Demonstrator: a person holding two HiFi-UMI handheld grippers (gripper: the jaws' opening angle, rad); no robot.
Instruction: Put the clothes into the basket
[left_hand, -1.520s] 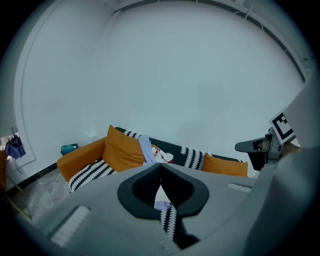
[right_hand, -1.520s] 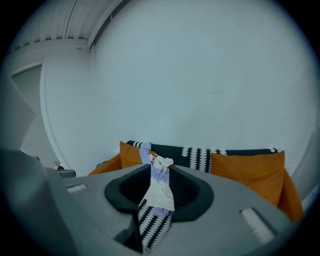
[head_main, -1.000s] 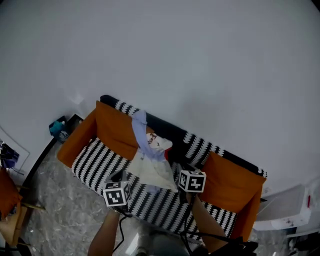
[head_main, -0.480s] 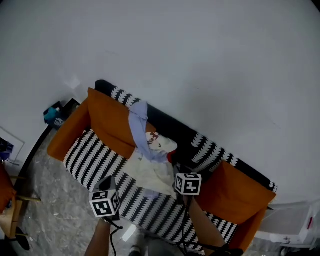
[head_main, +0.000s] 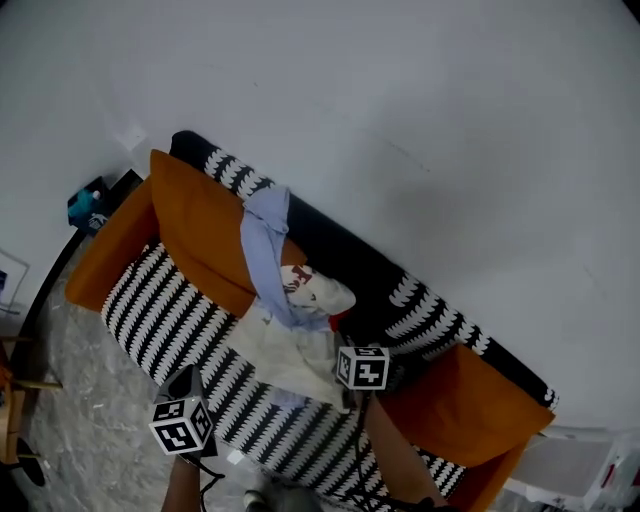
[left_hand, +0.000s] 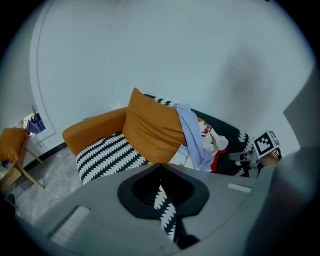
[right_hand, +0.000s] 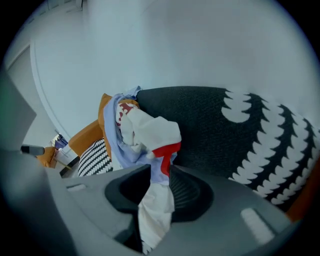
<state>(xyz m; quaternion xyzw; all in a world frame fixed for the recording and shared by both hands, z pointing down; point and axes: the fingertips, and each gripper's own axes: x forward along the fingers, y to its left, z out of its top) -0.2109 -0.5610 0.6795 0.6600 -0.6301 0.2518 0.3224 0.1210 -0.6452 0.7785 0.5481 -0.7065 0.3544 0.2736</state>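
Note:
A heap of clothes (head_main: 290, 325) lies on the sofa: a light blue shirt (head_main: 262, 240) draped over the backrest, with a white garment (head_main: 295, 355) and a bit of red (right_hand: 164, 149) below it. My right gripper (right_hand: 156, 192) is at the heap's right edge, its marker cube (head_main: 362, 368) beside the white garment. Its jaws stand apart, and white cloth shows in the gap with no clear squeeze on it. My left gripper (left_hand: 161, 186) hovers open over the striped seat (head_main: 160, 320) at the sofa's front, its cube (head_main: 182, 425) left of the clothes. No basket is in view.
The sofa has orange cushions (head_main: 200, 235) and a dark patterned backrest (head_main: 400, 290). A blue object (head_main: 85, 205) sits past its left arm and a wooden stand (left_hand: 15, 160) farther left. A white unit (head_main: 580, 470) is at the lower right. Marble floor (head_main: 70, 400) lies in front.
Both grippers have dropped toward the sofa. The left cube slid down and left in the head view. The right cube has closed in on the white garment. The clothes have kept their shape.

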